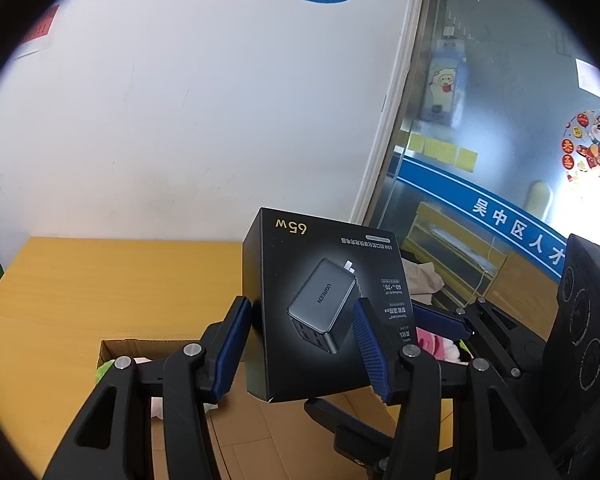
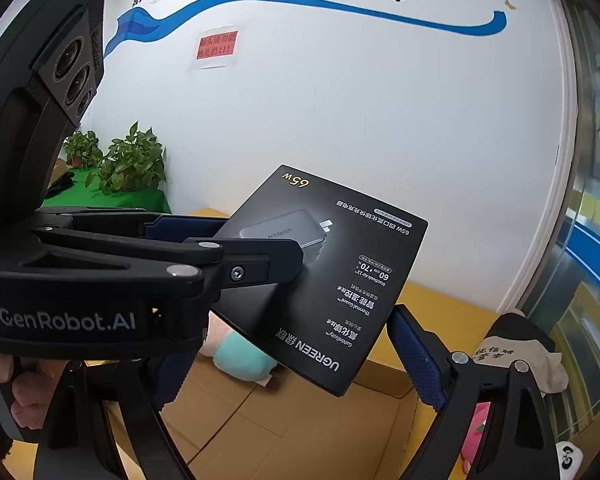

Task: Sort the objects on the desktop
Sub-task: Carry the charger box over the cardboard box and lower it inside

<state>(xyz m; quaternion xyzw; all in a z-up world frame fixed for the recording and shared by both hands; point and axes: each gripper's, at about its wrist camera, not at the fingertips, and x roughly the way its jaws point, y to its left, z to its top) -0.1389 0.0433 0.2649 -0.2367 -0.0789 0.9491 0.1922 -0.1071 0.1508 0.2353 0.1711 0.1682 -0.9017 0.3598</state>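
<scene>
Left wrist view: the left gripper (image 1: pixel 304 344) squeezes its blue fingers (image 1: pixel 230 344) on both sides of the black charger box (image 1: pixel 320 300), holding it up above the open cardboard box (image 1: pixel 260 432) on the yellow bench (image 1: pixel 100 280). Right wrist view alone shows potted plants (image 2: pixel 120 160) and a teal plush toy (image 2: pixel 240 364); the right gripper (image 2: pixel 300 364) has its fingers spread wide, holding nothing.

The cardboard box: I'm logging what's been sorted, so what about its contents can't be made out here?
- Left wrist view: the charger box and left hand-held gripper cover most of the cardboard box.
- Right wrist view: the teal-and-pink plush is half hidden by the charger box.
- The pink toy is hidden behind the right hand-held gripper.
</scene>
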